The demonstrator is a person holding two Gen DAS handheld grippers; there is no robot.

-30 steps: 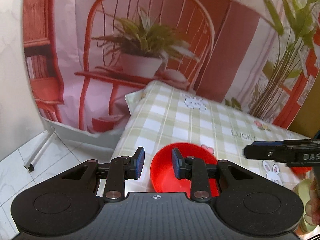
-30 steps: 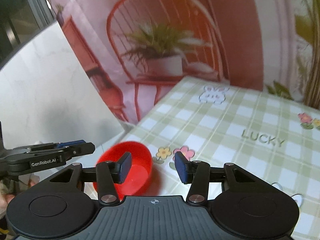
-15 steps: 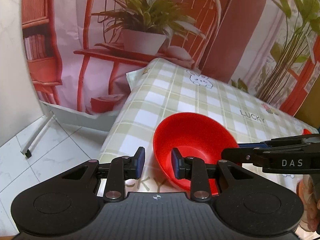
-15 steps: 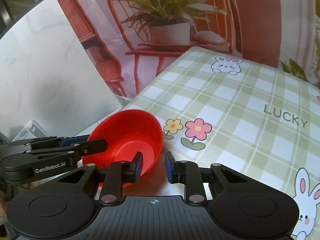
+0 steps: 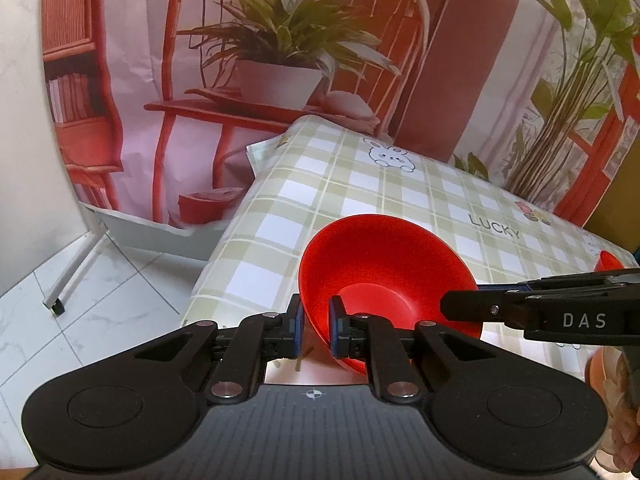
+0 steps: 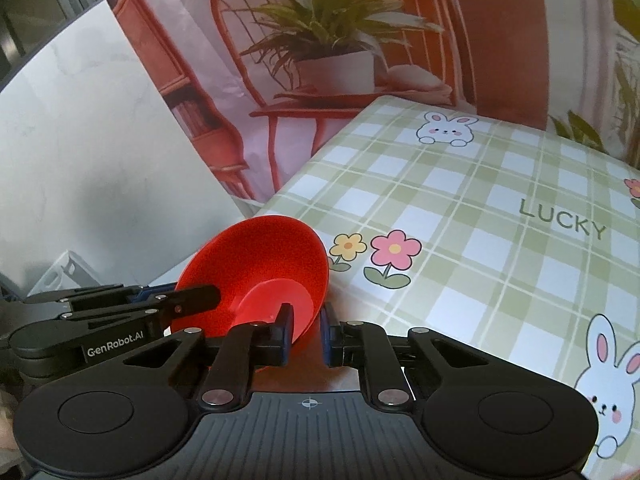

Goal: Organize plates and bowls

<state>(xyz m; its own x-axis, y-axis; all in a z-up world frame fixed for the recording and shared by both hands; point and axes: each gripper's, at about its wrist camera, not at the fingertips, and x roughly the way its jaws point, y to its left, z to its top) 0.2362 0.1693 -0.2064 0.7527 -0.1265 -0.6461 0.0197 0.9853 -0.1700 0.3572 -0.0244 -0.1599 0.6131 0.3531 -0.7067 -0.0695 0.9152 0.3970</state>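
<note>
**Two grippers on one red bowl**

The left gripper (image 5: 316, 326) has its two blue-padded fingers pinched on the near-left rim of the red bowl (image 5: 380, 272), one finger outside the wall and one inside. The right gripper (image 6: 306, 332) is clamped in the same way on the bowl's (image 6: 256, 272) opposite rim, its left finger inside and its right finger outside. Each gripper also shows in the other's view as a black arm reaching in from the side. There is one bowl between the two tools, tilted so its hollow faces the cameras, at the near left corner of the table, over the green checked tablecloth (image 6: 460, 216).

A sliver of a second red dish (image 5: 608, 260) peeks out behind the right gripper's arm in the left wrist view. On the cloth, the right wrist view shows two flowers (image 6: 374, 250) just beyond the bowl, two rabbits and one "LUCKY". Behind the table hangs a backdrop (image 5: 248, 60) printed with a red chair and one potted plant.
</note>
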